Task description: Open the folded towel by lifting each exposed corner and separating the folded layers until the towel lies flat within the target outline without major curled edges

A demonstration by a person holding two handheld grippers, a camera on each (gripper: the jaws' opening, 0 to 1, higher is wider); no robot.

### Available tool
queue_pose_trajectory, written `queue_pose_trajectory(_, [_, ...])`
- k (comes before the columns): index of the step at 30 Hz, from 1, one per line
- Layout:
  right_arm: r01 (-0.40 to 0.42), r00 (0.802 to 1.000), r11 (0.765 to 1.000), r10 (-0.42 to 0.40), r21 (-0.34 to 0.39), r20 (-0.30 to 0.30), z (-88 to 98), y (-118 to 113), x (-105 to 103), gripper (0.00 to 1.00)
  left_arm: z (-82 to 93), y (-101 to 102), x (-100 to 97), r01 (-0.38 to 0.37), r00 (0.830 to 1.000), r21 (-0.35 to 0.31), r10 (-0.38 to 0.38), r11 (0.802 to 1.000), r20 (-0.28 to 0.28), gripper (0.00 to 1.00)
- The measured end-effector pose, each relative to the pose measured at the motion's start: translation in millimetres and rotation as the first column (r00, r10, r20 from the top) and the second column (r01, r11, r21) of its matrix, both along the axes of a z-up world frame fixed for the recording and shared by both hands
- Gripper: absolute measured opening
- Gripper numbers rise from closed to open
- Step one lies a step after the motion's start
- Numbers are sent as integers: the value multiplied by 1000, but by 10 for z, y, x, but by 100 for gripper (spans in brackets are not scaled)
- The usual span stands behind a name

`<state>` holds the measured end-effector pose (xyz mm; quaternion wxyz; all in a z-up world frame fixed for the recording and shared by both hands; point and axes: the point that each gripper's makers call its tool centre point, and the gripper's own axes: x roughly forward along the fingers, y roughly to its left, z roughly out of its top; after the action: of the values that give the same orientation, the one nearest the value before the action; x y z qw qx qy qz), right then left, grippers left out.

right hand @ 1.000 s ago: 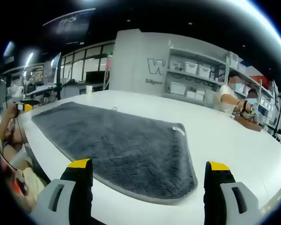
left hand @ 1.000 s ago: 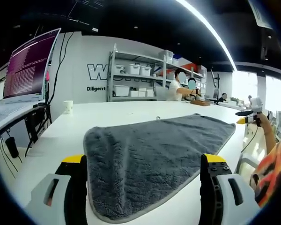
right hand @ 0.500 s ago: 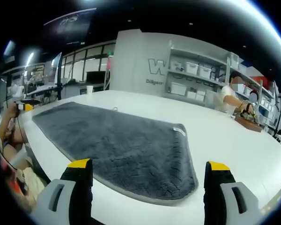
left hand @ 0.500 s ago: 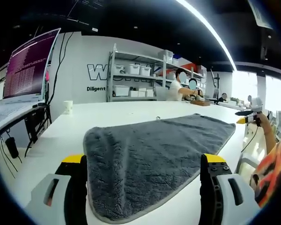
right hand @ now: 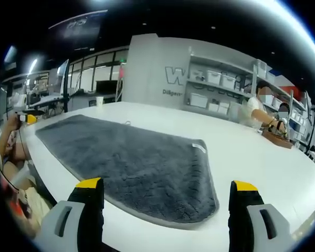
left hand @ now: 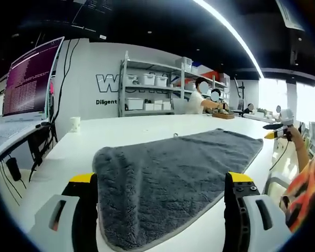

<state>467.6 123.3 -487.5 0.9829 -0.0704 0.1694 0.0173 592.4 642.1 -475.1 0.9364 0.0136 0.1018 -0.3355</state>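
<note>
White table bears grey towel; both tongs hover agape.

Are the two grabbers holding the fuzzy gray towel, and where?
No, nothing is held. The left gripper and right gripper are both open, and the towel lies on the white table.

Towel: dark grey, plush pile, thin lighter grey edging. Lies spread on the white bench, long and roughly rectangular, corners rounded. Surface mostly flat with shallow ripples near the rounded end in the left gripper view. A small white label sits at one long edge. Appears to be a single layer, though folds cannot be ruled out at this angle.
</note>
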Motion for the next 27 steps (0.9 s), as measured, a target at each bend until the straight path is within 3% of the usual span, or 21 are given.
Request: queue_pose_trajectory(27, [-3, 1000, 1000, 3, -6, -10, -37, 12, -17, 99, -31, -69, 28, 15, 1000, 5, -15, 1000, -9, 100])
